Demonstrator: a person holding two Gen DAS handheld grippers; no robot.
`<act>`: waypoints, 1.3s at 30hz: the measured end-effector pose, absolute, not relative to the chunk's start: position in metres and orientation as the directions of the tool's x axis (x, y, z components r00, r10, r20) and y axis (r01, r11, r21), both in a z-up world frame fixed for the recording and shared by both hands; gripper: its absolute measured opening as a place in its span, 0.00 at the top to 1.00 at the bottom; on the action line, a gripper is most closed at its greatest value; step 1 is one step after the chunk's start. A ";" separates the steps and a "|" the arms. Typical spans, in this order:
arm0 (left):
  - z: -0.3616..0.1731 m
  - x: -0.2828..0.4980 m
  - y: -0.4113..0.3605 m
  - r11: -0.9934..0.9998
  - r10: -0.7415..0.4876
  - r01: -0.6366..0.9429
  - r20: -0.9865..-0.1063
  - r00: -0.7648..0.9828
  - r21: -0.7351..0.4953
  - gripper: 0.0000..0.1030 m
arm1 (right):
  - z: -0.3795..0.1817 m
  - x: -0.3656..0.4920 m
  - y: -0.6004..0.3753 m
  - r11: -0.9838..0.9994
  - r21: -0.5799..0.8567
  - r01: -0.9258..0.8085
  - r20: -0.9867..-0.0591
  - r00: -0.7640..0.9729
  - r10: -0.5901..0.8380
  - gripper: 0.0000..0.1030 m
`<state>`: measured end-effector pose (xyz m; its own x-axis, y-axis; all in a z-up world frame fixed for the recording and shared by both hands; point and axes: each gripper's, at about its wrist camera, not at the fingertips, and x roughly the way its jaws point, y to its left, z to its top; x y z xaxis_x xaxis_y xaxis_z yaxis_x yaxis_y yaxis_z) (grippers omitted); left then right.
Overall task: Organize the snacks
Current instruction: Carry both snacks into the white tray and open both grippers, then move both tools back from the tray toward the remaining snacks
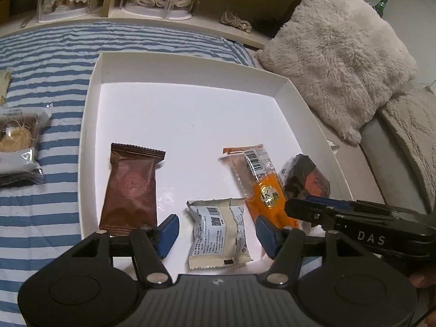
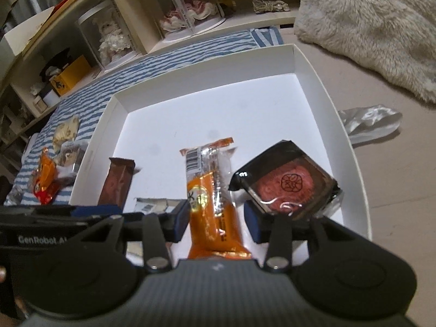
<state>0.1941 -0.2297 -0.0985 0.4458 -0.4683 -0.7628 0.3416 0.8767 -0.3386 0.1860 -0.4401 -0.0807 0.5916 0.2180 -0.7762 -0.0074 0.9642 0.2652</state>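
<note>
A white box [image 1: 92, 125] lies on a bed with a blue and white striped cover [image 1: 41, 54]. Four snacks lie in the near part of the box. On the left is a brown packet [image 1: 130, 188]. Next to it is a small white packet [image 1: 218, 234]. Then comes a long orange packet [image 2: 209, 199], and on the right is a dark square cake pack [image 2: 286, 185] with a pink top. The left claw [image 1: 218, 234] hangs over the white packet with its blue pads [image 1: 167, 234] apart, one on each side, and the pads do not seem to press on it, so it looks let go. The right claw [image 2: 216, 222] is spread around the low end of the orange packet. Its pads [image 2: 181, 223] sit just beside the packet, though it is hard to see if they touch it. The right pad is close to the corner of the cake pack. More snacks [image 2: 46, 177] wait on the striped cover to the left of the box, and a cookie pack [image 1: 19, 141] lies there too. A fluffy white pillow [image 1: 340, 51] rests past the far right corner of the box. A shelf [image 2: 114, 27] behind the bed holds clear cases.
</note>
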 end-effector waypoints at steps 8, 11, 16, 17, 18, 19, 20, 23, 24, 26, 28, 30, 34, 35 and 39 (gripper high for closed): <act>-0.080 0.182 -0.221 0.881 -0.458 0.352 -0.760 0.461 -0.317 0.38 | -0.059 0.164 -0.451 0.970 0.243 -0.015 -0.765 0.611 0.201 0.50; -0.074 0.177 -0.218 0.882 -0.454 0.355 -0.758 0.467 -0.309 0.36 | -0.049 0.156 -0.451 0.975 0.223 -0.025 -0.760 0.622 0.189 0.43; -0.062 0.166 -0.209 0.886 -0.444 0.362 -0.752 0.488 -0.289 0.26 | -0.034 0.139 -0.451 0.984 0.175 -0.024 -0.749 0.645 0.149 0.32; -0.059 0.163 -0.207 0.888 -0.441 0.361 -0.751 0.492 -0.285 0.24 | -0.031 0.135 -0.450 0.986 0.166 -0.023 -0.746 0.651 0.140 0.31; -0.057 0.162 -0.206 0.889 -0.439 0.361 -0.749 0.496 -0.282 0.23 | -0.027 0.131 -0.451 0.988 0.156 -0.022 -0.743 0.656 0.132 0.29; -0.054 0.160 -0.204 0.890 -0.436 0.362 -0.748 0.500 -0.277 0.22 | -0.024 0.129 -0.450 0.988 0.151 -0.021 -0.741 0.660 0.127 0.28; -0.052 0.157 -0.202 0.890 -0.435 0.364 -0.746 0.504 -0.273 0.21 | -0.021 0.125 -0.450 0.989 0.146 -0.017 -0.739 0.663 0.121 0.27; -0.045 0.151 -0.196 0.893 -0.426 0.371 -0.742 0.517 -0.254 0.17 | -0.010 0.115 -0.450 0.992 0.127 -0.016 -0.730 0.676 0.104 0.25; -0.042 0.149 -0.194 0.895 -0.421 0.373 -0.740 0.525 -0.245 0.15 | -0.007 0.112 -0.450 0.992 0.122 -0.016 -0.727 0.679 0.101 0.23; -0.037 0.145 -0.191 0.898 -0.412 0.378 -0.732 0.542 -0.225 0.12 | 0.000 0.106 -0.449 0.994 0.112 -0.014 -0.723 0.685 0.091 0.19; -0.031 0.139 -0.187 0.903 -0.397 0.381 -0.723 0.566 -0.198 0.09 | 0.006 0.102 -0.448 0.994 0.106 -0.018 -0.719 0.690 0.089 0.16; -0.027 0.134 -0.182 0.908 -0.385 0.382 -0.712 0.587 -0.175 0.05 | 0.011 0.097 -0.446 0.995 0.100 -0.020 -0.715 0.694 0.086 0.09; -0.019 0.127 -0.175 0.913 -0.368 0.381 -0.696 0.616 -0.145 0.00 | 0.023 0.086 -0.441 0.996 0.079 -0.027 -0.710 0.700 0.076 0.01; -0.018 0.125 -0.173 0.914 -0.366 0.381 -0.693 0.621 -0.142 0.00 | 0.025 0.085 -0.439 0.997 0.069 -0.025 -0.707 0.705 0.066 0.01; -0.012 0.119 -0.164 0.922 -0.348 0.365 -0.685 0.641 -0.127 0.00 | 0.030 0.079 -0.432 0.999 0.042 -0.016 -0.697 0.716 0.040 0.01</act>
